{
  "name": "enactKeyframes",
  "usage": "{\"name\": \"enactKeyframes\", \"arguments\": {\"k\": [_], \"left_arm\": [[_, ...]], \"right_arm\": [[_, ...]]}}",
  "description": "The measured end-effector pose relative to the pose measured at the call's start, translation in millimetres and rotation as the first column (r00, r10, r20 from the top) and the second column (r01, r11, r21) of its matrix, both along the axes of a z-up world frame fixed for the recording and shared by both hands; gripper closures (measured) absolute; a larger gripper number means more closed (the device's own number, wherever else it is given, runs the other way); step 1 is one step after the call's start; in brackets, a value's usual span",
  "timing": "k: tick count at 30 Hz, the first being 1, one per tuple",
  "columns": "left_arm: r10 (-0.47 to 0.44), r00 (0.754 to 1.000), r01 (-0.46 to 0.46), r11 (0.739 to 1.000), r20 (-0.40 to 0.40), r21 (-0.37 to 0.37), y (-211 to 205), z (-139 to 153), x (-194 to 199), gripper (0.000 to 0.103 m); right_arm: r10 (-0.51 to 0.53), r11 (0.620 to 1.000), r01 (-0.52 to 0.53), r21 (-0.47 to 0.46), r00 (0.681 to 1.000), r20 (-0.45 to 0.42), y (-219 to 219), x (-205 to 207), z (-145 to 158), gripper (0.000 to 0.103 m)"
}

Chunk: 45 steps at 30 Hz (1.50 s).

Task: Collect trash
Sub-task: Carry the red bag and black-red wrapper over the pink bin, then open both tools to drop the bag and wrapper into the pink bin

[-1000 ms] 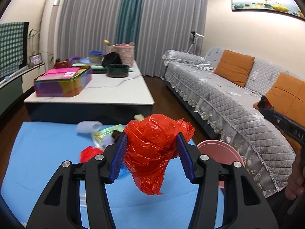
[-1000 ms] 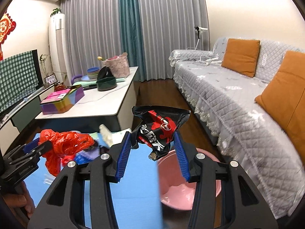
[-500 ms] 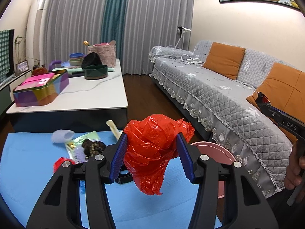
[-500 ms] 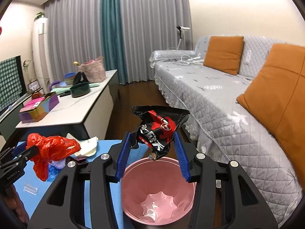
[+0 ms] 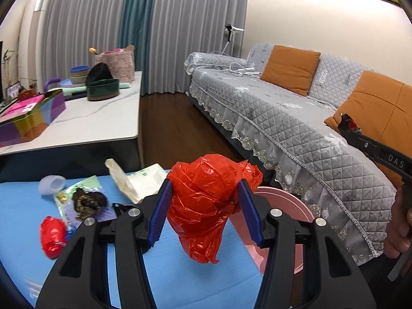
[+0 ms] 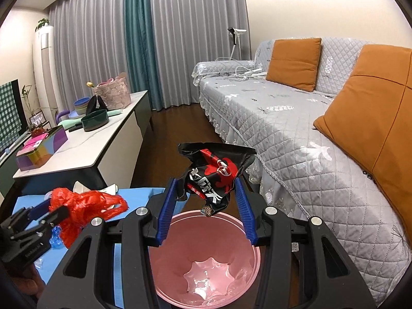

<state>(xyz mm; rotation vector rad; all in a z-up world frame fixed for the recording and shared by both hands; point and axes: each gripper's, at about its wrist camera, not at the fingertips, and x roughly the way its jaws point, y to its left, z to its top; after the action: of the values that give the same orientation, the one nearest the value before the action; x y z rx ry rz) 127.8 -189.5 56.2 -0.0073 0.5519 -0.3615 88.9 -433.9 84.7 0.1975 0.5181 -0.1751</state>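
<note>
Beside blue mat point(image 5: 23, 221), empty pink bin point(image 6: 247, 234) under right gripper point(image 6: 207, 206) clamping black wrapper point(image 6: 213, 177); left gripper point(image 5: 206, 206) clamping red bag point(image 5: 206, 206)

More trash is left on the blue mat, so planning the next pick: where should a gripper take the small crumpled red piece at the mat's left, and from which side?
Judging from the left wrist view, grip the small red piece across its narrower middle, coming from above. It lies loose on the blue mat as a rounded lump with bare mat on its left.
</note>
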Motion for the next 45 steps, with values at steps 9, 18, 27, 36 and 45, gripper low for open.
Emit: {"name": "enactKeyframes", "arguments": {"k": [9, 18, 27, 36, 45], "left_arm": [[-0.064, 0.998, 0.064, 0.998, -0.016, 0.005, -33, -14, 16, 0.051], [-0.154, 0.988, 0.155, 0.987, -0.026, 0.036, -79, -28, 25, 0.051], [-0.218, 0.972, 0.223, 0.974, -0.085, 0.048, -102, -48, 40, 0.038], [-0.175, 0.980, 0.178, 0.984, -0.099, 0.017, -70, -52, 25, 0.037], [-0.149, 0.985, 0.151, 0.988, -0.086, 0.018, -38, -33, -8, 0.037]], "right_arm": [[-0.010, 1.000, 0.010, -0.001, 0.999, -0.036, -4, 18, -13, 0.057], [-0.025, 1.000, 0.026, 0.016, 0.998, -0.055, -13, 29, -22, 0.057], [-0.029, 0.999, 0.031, 0.020, 0.997, -0.073, -18, 35, -26, 0.039], [-0.036, 0.999, 0.039, 0.038, 0.997, -0.071, -20, 35, -26, 0.037], [0.042, 0.999, -0.041, 0.025, 0.998, -0.038, 13, 29, -20, 0.046]]}}
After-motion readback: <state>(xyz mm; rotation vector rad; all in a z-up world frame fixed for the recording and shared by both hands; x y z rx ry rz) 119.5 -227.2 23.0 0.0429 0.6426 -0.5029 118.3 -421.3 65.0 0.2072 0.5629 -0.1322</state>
